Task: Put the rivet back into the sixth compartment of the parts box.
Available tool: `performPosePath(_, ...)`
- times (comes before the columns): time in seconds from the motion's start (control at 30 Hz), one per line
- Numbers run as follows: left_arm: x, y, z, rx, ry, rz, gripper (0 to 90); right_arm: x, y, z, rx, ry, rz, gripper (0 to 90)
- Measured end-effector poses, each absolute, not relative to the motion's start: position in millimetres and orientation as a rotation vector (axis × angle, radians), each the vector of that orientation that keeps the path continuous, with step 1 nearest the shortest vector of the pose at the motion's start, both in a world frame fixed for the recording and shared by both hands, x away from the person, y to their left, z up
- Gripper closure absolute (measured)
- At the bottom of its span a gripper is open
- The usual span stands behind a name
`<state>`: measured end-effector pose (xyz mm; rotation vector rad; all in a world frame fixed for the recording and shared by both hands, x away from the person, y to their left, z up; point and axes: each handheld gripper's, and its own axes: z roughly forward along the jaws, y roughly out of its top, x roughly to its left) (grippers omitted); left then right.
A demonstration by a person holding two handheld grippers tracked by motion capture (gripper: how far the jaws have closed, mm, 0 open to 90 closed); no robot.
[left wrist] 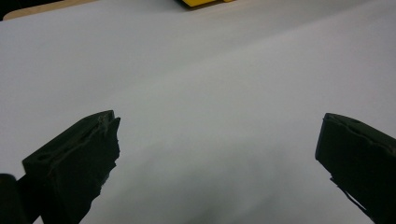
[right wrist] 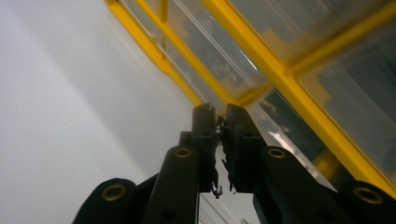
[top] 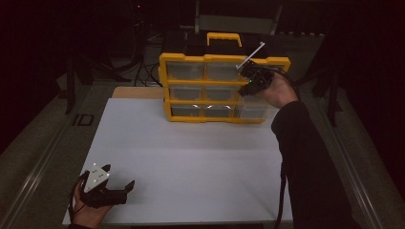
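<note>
A yellow drawer cabinet (top: 203,84) with several clear drawers stands upright at the back of the white table (top: 191,157). My right gripper (top: 248,78) is held against its right column, at the middle row. In the right gripper view its jaws (right wrist: 217,114) stand together, shut, with nothing visible between them, close to a clear drawer front (right wrist: 289,135) and the cabinet's yellow frame (right wrist: 280,74). The bottom right drawer (top: 255,109) seems to stick out a little. My left gripper (top: 119,175) rests low at the table's near left corner, its jaws (left wrist: 217,140) wide open over bare white surface.
The cabinet has a yellow carry handle (top: 223,37) on top, and a thin white rod (top: 250,56) rises from the right gripper. A wooden board edge (top: 136,92) shows behind the white sheet. Dark stands and cables surround the table.
</note>
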<state>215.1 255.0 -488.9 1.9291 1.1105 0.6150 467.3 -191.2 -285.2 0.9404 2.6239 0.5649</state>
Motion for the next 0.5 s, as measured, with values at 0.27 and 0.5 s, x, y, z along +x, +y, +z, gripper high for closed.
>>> performPosePath(0.27, 215.1, 255.2, -489.1, 1.93, 1.112, 0.615, 0.4, 468.8, -212.7, -282.2, 1.015, 2.58, 0.511, 83.0)
performPosePath(0.5, 214.9, 255.1, -489.0, 1.93, 1.112, 0.616, 0.4, 467.3, -221.5, -279.5, 1.034, 2.556, 0.489, 82.1)
